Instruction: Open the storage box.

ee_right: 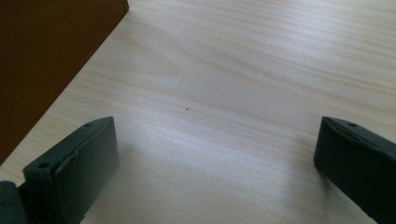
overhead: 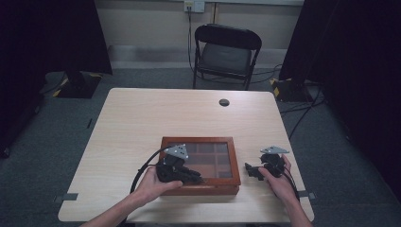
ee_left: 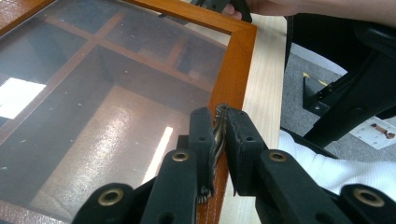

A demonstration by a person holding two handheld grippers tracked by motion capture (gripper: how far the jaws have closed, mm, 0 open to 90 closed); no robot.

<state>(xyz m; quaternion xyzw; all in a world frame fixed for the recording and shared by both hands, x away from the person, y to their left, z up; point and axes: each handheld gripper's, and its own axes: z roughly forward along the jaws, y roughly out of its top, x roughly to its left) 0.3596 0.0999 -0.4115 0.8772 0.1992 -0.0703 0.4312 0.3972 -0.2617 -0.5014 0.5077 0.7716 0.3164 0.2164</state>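
From the high view I see the wooden display box (overhead: pixel 199 165) sitting toward the near edge of the table (overhead: pixel 142 118), its glass lid down and flat. My left gripper (overhead: pixel 196 178) lies over the box's near front edge, and my right gripper (overhead: pixel 250 171) rests on the tabletop just beside the box's right side, apart from it. I judge the box stiff and fairly heavy for its size, with a glass pane I would not want to knock or let slam. The lid should swing on hinges at the far side, so the front edge is where to take hold.

In the left gripper view the jaws are pressed together on a small brass clasp (ee_left: pixel 218 135) that stands at the front frame of the lid, with the glass pane (ee_left: pixel 107 93) and the dividers under it spreading off to the left. The clasp is thin, hard metal and probably slick, so I expect it could slip out if I pull at an angle; a lift straight up along the hinge arc seems safest.

In the right gripper view the jaws stand wide apart with bare tabletop between them, holding nothing. A dark wooden side of the box (ee_right: pixel 51 60) lies at upper left, near the left jaw but not touching it.
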